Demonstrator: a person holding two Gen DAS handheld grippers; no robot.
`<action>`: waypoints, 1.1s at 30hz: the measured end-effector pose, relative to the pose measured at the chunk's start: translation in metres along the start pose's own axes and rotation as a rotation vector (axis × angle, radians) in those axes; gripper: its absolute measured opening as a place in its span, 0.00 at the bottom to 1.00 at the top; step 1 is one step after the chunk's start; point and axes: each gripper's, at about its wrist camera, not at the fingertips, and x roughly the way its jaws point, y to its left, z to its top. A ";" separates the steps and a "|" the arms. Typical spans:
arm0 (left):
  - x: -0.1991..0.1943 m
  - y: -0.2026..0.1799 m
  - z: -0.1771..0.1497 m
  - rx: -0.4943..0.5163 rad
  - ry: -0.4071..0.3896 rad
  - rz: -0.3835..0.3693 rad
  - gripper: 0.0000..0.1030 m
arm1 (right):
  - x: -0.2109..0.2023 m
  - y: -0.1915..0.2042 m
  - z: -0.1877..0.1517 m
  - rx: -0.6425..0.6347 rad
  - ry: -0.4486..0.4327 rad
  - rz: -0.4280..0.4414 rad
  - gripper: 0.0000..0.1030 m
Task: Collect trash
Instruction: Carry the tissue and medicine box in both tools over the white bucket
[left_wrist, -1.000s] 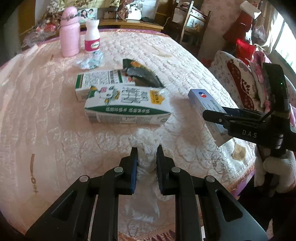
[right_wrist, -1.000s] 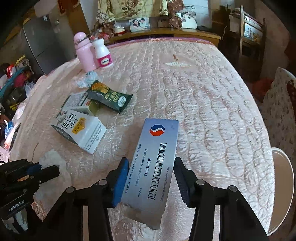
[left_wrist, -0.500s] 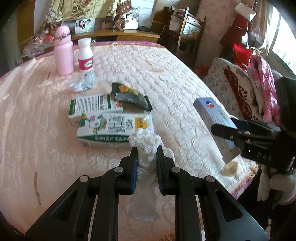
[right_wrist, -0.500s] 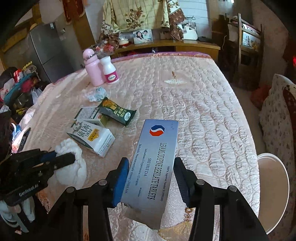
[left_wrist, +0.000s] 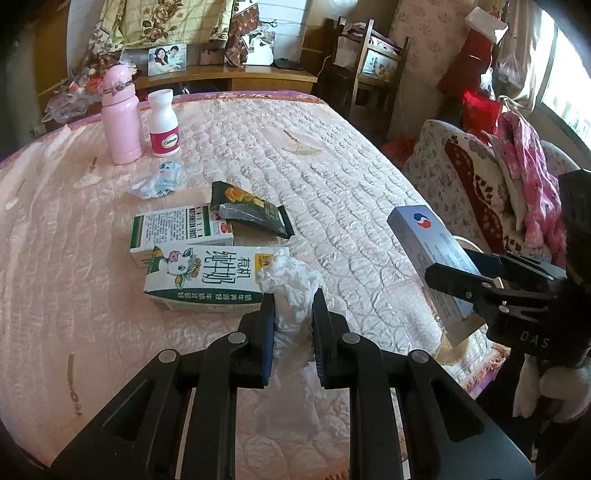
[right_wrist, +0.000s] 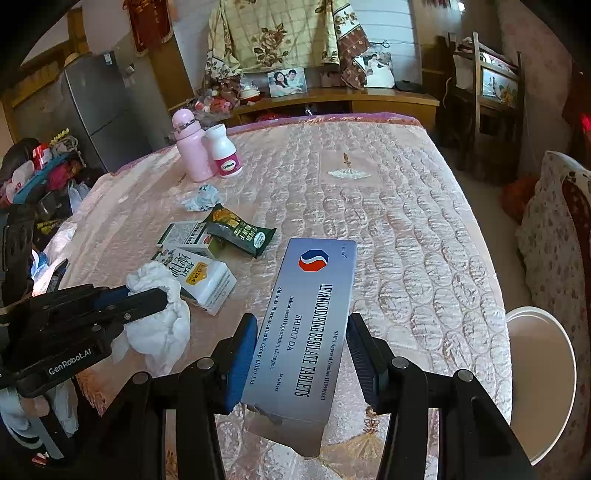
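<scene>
My left gripper (left_wrist: 293, 299) is shut on a crumpled white tissue (left_wrist: 295, 291) and holds it above the near edge of the pink quilted table (left_wrist: 351, 177). The tissue also shows in the right wrist view (right_wrist: 159, 314). My right gripper (right_wrist: 301, 328) is shut on a silver tablet box (right_wrist: 306, 325), held above the table's near right edge; the box also shows in the left wrist view (left_wrist: 428, 258). On the table lie a milk carton (left_wrist: 203, 277), a white and green box (left_wrist: 177, 229), a dark snack wrapper (left_wrist: 251, 210) and a crumpled bluish wrapper (left_wrist: 159, 181).
A pink bottle (left_wrist: 120, 114) and a white pill bottle (left_wrist: 164, 123) stand at the table's far left. A white round bin (right_wrist: 543, 376) stands on the floor right of the table. An armchair (left_wrist: 480, 177) with clothes is on the right.
My left gripper has lifted the tissue off the table and drawn back. My right gripper has also risen and drawn back with the tablet box.
</scene>
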 end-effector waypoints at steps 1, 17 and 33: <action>0.000 -0.001 0.001 0.000 -0.001 -0.003 0.15 | -0.001 0.000 0.000 0.000 -0.002 -0.003 0.47; 0.027 -0.073 0.028 0.076 0.003 -0.096 0.15 | -0.038 -0.060 -0.011 0.080 -0.035 -0.091 0.47; 0.063 -0.173 0.048 0.204 0.030 -0.176 0.15 | -0.077 -0.149 -0.039 0.235 -0.055 -0.191 0.47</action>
